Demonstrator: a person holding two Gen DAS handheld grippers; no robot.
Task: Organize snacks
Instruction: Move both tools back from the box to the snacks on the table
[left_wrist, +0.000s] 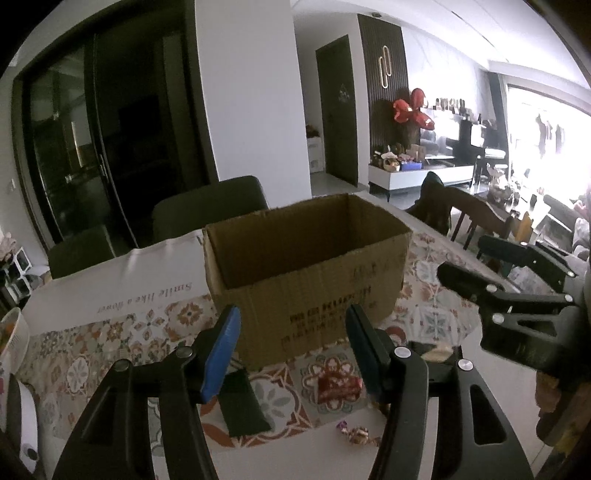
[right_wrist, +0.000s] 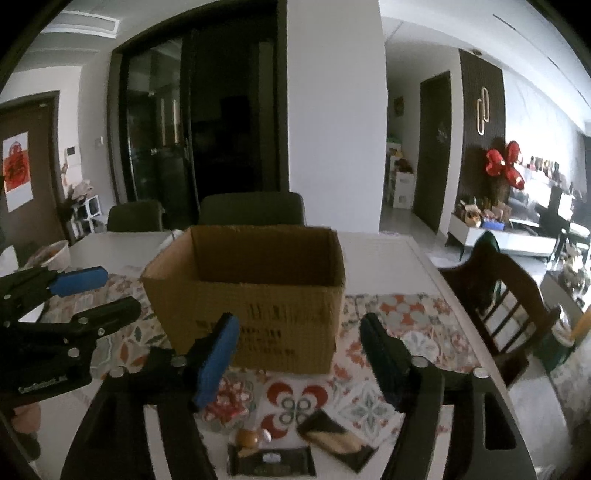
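While both grippers, left gripper (left_wrist: 291, 347) and right gripper (right_wrist: 299, 354), stand spread and empty, cardboard box (right_wrist: 247, 295) sits at twelve o'clock.

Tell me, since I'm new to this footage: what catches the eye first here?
An open cardboard box stands mid-table on a patterned tablecloth, with nothing visible inside. In front of it lie small wrapped snacks, among them a red packet and a dark wrapper. The left gripper and right gripper hang open before the box, holding nothing.
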